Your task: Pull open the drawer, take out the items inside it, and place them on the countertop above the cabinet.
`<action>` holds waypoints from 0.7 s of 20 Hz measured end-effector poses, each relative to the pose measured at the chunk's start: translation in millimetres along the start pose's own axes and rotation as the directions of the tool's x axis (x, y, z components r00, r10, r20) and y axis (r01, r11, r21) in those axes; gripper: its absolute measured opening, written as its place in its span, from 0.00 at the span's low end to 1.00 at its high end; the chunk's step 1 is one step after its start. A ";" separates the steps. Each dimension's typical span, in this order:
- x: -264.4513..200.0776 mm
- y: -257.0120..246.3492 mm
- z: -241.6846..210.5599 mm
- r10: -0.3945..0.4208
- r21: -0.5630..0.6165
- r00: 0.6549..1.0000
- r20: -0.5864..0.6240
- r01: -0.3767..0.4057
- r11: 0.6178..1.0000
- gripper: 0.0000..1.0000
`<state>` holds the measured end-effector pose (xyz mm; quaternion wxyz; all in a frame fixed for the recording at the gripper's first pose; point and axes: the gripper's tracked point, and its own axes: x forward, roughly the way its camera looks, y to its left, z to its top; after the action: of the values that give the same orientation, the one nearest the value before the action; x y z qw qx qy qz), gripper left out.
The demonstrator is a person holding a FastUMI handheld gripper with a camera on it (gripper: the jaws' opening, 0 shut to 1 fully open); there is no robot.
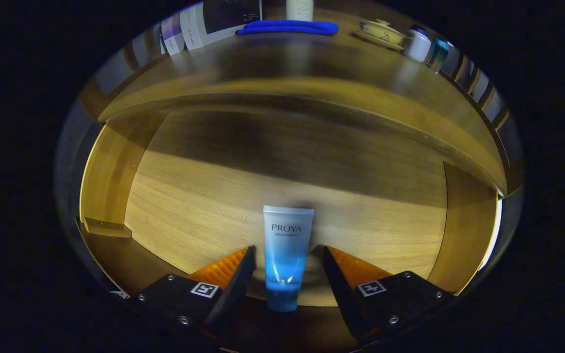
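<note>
The wooden drawer [111,171] stands pulled open below the countertop [312,73]. On its floor lies a blue-and-white tube [285,255], cap end toward me, flat end pointing away. My gripper [288,252] hovers over the drawer with its fingers open. The tube's lower half sits between the two fingers, with a gap on each side, so neither finger touches it.
At the back of the countertop sit a blue flat object [287,27], a pale cylinder [299,9], a lidded teacup on a saucer [380,33], a white jar [417,43] and a blue bottle [438,53]. Papers [199,24] lean at the back left.
</note>
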<state>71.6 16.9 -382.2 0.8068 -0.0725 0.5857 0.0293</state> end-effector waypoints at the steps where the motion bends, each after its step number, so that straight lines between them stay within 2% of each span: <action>1: 1.9 -0.8 -3.9 -0.006 -0.007 1.000 -0.007 0.006 1.000 0.84; 2: 3.1 0.6 -0.4 -0.003 -0.014 1.000 0.012 0.004 1.000 0.78; 3: -1.9 2.8 -1.0 0.000 -0.024 1.000 0.018 0.001 1.000 0.77; 6: -2.4 2.3 1.0 0.000 -0.012 0.999 0.053 0.001 1.000 0.51; 9: -5.2 0.6 -0.9 0.002 0.011 0.997 0.082 -0.003 1.000 0.46; 12: -13.3 -1.6 3.5 0.009 0.060 0.991 0.133 -0.017 0.998 0.45; 14: -22.7 -3.8 7.9 0.005 0.048 0.983 0.186 -0.014 0.999 0.45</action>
<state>72.5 15.2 -358.0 0.8593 -0.0465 0.5087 0.0254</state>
